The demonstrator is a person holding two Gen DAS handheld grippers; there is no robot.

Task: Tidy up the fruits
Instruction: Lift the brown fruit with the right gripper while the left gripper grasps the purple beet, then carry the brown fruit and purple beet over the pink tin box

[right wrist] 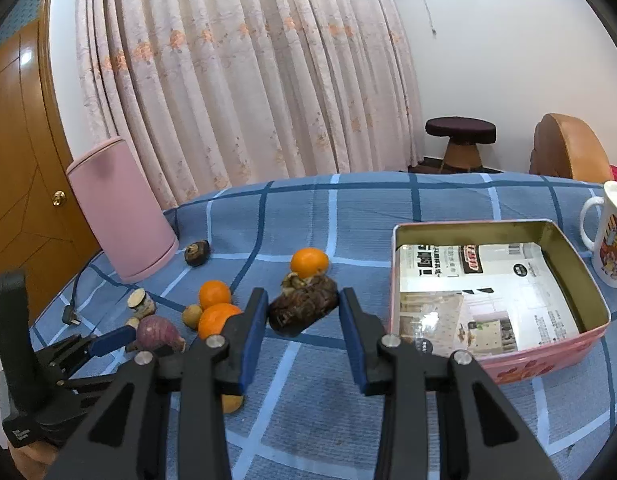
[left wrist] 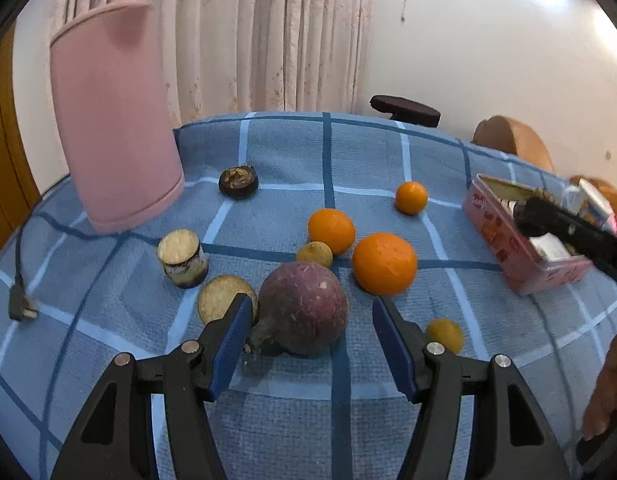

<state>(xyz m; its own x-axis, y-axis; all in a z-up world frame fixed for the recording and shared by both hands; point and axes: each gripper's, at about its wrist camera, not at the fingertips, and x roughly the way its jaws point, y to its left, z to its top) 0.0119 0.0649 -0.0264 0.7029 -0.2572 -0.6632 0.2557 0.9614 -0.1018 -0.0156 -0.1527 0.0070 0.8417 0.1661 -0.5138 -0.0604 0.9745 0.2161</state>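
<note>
Right gripper hides part of the brown taro it's clamped on, held just above the table, w/ pink tin beside. Left gripper angled down, jaws apart around the purple fruit, left pad about touching, right pad clear. Fruit's round, dull purple, resting on the cloth near three oranges.

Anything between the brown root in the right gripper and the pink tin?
Nothing visible. The brown root, gripped by the right gripper, has open cloth towards the pink tin; only printed paper lies inside.
</note>
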